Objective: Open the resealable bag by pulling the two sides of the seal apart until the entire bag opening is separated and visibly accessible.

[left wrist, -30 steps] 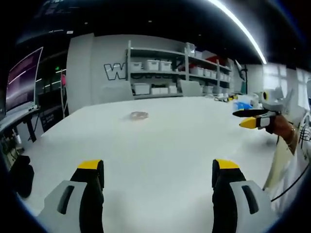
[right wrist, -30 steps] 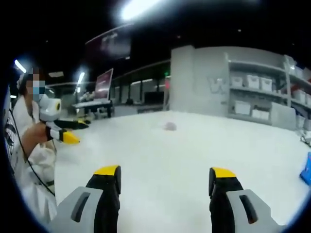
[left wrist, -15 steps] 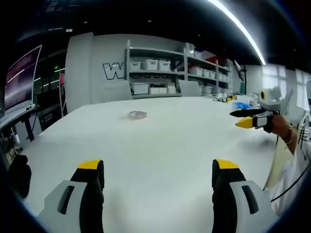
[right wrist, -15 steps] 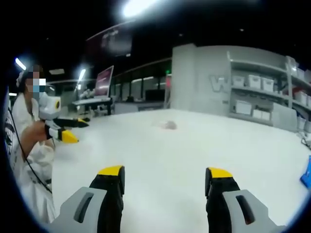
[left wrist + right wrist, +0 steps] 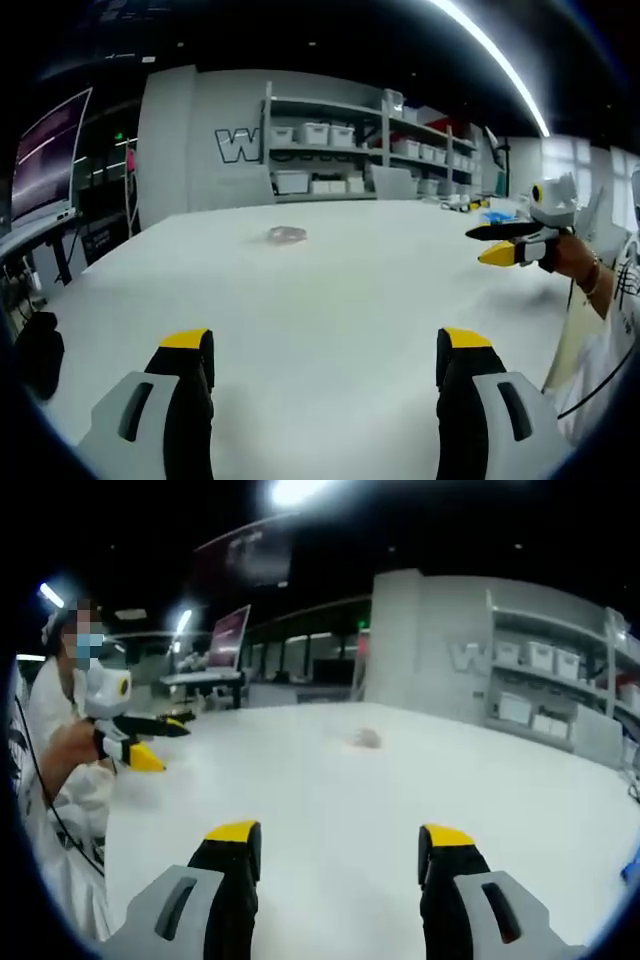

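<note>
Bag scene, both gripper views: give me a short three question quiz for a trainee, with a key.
1. True or false: the left tongs hold the bag.
2. Where does the bag lie? A) far out on the white table, apart from both tongs B) between the right tongs C) on a shelf
3. Fill in: in the right gripper view, the other tongs come in from the ___ side.

Key: 1 false; 2 A; 3 left.

White table [image 5: 330, 300], grey shelving [image 5: 340, 150] with white bins [image 5: 312, 134], large wall screen [image 5: 45, 160], ceiling light strip [image 5: 495, 58]
</note>
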`<state>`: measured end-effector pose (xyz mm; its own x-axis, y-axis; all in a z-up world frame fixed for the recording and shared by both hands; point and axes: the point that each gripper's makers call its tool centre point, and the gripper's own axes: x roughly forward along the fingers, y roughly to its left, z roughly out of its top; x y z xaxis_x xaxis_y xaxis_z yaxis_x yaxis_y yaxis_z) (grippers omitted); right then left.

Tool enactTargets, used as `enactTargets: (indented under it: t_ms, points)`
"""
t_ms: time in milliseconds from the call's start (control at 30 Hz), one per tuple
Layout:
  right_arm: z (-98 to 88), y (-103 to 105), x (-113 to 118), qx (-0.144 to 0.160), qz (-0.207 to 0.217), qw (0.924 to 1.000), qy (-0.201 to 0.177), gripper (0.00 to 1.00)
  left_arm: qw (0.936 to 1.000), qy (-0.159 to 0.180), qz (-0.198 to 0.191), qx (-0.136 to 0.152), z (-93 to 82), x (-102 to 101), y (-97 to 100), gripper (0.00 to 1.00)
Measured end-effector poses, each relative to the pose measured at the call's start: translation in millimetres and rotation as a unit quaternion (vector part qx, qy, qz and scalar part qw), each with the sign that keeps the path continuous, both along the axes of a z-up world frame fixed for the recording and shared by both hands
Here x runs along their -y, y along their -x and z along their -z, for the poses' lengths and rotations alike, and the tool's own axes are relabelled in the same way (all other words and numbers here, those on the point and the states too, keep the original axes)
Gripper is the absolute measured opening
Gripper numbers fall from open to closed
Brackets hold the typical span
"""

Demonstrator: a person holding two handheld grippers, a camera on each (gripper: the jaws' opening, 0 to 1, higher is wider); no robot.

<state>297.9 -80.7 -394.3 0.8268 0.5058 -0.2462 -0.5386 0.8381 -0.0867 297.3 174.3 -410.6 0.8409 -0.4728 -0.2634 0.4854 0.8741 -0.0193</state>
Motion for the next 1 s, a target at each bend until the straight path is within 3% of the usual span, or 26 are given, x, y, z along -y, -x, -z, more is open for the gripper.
enactTargets:
  t_ms: [233, 667, 1000]
  points:
    - [4.1, -3, -9, -0.008, -0.016, 0.9998, 0.012, 0.62, 1.0, 0.003, 0.002, -0.001, 1.4, 1, 1.1, 0.91]
    - [-13.7, -10, -25, 0.01, -0.041, 0.9984, 0.036, 0.61, 1.0, 0.008, 0.003, 0.001, 1.4, 0, 2.0, 0.91]
    - [-6.3, -25, -31, 0.003, -0.045, 0.998, 0.044, 0.59, 1.0, 0.008, 0.001, 0.005, -2.0, -3, 0.4, 0.91]
